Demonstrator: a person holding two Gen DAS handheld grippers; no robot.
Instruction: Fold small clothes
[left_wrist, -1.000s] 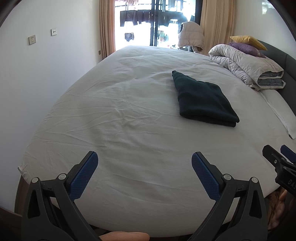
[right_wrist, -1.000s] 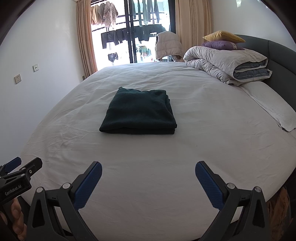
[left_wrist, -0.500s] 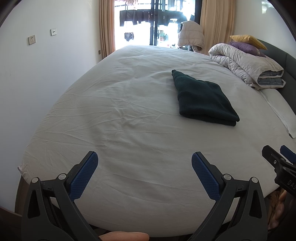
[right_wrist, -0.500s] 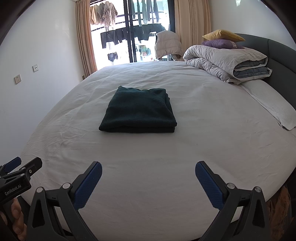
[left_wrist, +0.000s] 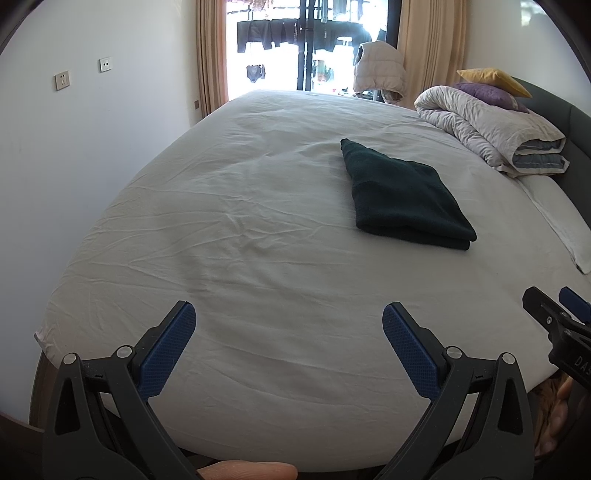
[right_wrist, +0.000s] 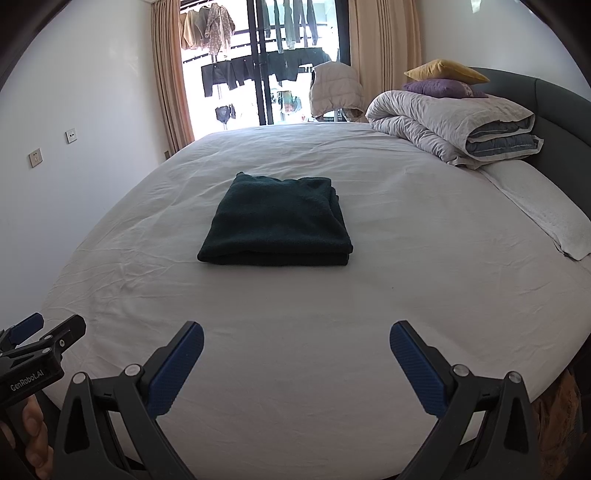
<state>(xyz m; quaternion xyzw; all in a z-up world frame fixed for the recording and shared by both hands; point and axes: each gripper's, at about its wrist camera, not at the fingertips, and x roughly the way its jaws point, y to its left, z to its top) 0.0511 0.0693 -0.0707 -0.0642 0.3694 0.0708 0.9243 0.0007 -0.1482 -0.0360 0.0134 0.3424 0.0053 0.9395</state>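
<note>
The bed (right_wrist: 295, 332) fills both views, its white sheet lightly creased ahead of the fingers, with a rolled duvet (right_wrist: 454, 125) and two cushions far off to the right against the headboard. Well ahead of the right gripper (right_wrist: 295, 354), almost centred between its fingers, lies the dark green garment (right_wrist: 277, 221), already a squared, stacked rectangle with its thick folded edge toward the fingers; from the left gripper (left_wrist: 288, 332) the same garment (left_wrist: 402, 195) sits ahead and off to the right of the right-hand finger. Both pairs of fingers stand spread wide with nothing between them, hovering at the near edge of the bed, well apart from the cloth. The folding looks finished, so the main risk is undoing it: a reach that catches only the top layer would peel the stack open, and fingers dragged across the loose sheet could pull a ridge under the garment and skew it. The plush fabric also looks thick, so a shallow pinch at one corner would likely let lower layers slide. The right view shows the layered front edge square-on and the left gripper's body at lower left; the left view shows the garment's long left side, the sheet's hanging corner and the right gripper at the far right edge.
</note>
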